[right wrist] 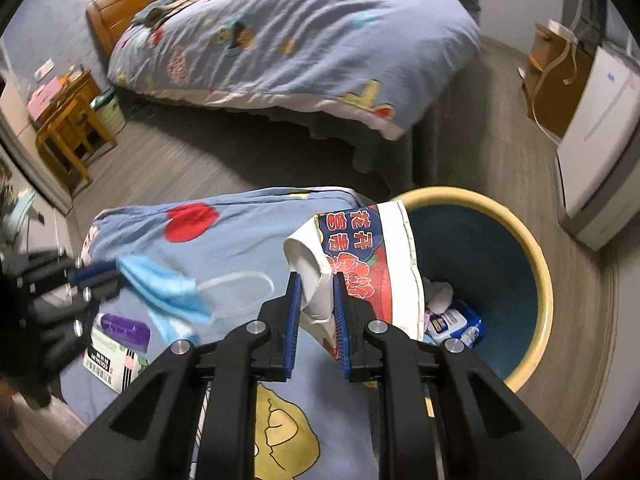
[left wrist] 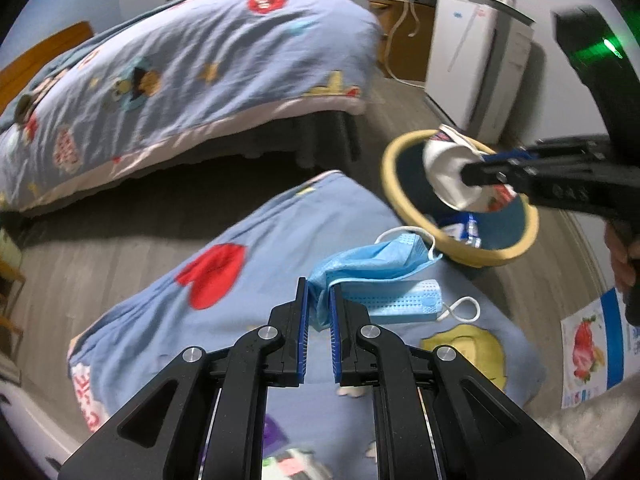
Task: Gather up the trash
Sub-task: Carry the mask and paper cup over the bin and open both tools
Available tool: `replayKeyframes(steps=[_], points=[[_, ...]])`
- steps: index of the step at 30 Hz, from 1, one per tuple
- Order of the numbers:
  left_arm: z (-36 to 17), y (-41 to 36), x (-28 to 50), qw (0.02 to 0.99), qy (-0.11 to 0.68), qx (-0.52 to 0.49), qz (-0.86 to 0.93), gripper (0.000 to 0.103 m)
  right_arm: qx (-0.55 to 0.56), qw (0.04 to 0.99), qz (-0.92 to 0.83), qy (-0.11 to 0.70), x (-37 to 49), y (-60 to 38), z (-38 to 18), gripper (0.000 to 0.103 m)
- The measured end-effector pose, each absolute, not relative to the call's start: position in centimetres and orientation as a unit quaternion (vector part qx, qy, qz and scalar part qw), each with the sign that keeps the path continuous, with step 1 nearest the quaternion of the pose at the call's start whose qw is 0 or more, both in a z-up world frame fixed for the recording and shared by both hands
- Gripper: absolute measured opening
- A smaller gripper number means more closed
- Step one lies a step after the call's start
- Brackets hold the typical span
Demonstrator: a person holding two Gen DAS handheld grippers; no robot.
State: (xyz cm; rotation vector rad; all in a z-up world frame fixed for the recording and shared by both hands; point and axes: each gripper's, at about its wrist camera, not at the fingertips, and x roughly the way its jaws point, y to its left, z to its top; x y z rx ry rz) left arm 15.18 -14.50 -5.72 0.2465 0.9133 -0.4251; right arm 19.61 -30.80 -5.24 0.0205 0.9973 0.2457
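**Both grippers loaded up, bin sitting right by the bed corner**

Left wrist view: the left gripper (left wrist: 319, 294) has its blue pads pinched on a crumpled blue face mask (left wrist: 372, 258), which bunches up between the fingers and trails off toward the bin. A second, flatter mask (left wrist: 400, 300) lies on the blue cartoon-print blanket (left wrist: 160, 320) just beside the right-hand finger, ear loop curled out to the side. Past the blanket's corner stands the trash bin (left wrist: 404, 208), yellow rim and dark teal inside, with some packets at the bottom. The right gripper (left wrist: 466, 178) reaches in from the right and holds a white crumpled wrapper (left wrist: 444, 168) over the bin's mouth. A printed flyer (left wrist: 592, 344) with a strawberry lies at the right edge.

Right wrist view: the right gripper (right wrist: 316, 300) is clamped on the wrapper (right wrist: 360, 264), white inside, red and blue print with characters outside. It hangs at the rim of the trash bin (right wrist: 536, 248), partly over the opening. In the bin are a blue-and-white wipes pack (right wrist: 452, 322) and some white scraps. Off to the left, the left gripper (right wrist: 96, 272) holds the blue face mask (right wrist: 168, 286) over the blanket (right wrist: 240, 232). A purple tube (right wrist: 124, 326) and a white box (right wrist: 112, 362) lie near it. A second bed (right wrist: 280, 40) sits across the grey wood floor (right wrist: 180, 168).
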Motion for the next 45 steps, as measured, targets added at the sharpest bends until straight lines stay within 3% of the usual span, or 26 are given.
replayKeyframes(steps=[17,31,33,35,37,38,40,44,45], points=[[-4.8,-24.1,17.0,0.866,0.429,0.088,-0.24,0.01,0.175,0.869,0.02,0.463,20.3,-44.2,-6.5,0.016],[-9.1,-31.8,21.9,0.858,0.436,0.151,-0.226,0.011,0.227,0.846,-0.009,0.483,20.5,-47.7,-9.9,0.016],[-9.4,-32.1,22.2,0.857,0.438,0.148,-0.228,0.019,0.228,0.846,-0.008,0.482,20.7,-47.7,-9.9,0.016],[-9.4,-32.1,22.3,0.861,0.432,0.148,-0.225,0.038,0.234,0.845,-0.005,0.48,21.0,-47.7,-10.0,0.016],[-9.3,-31.9,22.3,0.865,0.425,0.144,-0.224,0.05,0.234,0.844,-0.003,0.483,21.1,-47.5,-10.1,0.017],[-9.2,-31.7,22.2,0.867,0.422,0.141,-0.224,0.053,0.232,0.844,-0.004,0.484,21.1,-47.5,-10.1,0.018],[-9.2,-31.3,22.1,0.869,0.423,0.136,-0.221,0.055,0.227,0.845,-0.007,0.484,21.2,-47.3,-10.1,0.032],[-8.8,-30.6,21.5,0.872,0.417,0.133,-0.219,0.067,0.223,0.846,-0.009,0.484,21.2,-46.9,-9.9,0.037],[-8.6,-30.2,21.3,0.874,0.414,0.132,-0.218,0.069,0.219,0.847,-0.01,0.484,21.2,-46.8,-9.8,0.043]])
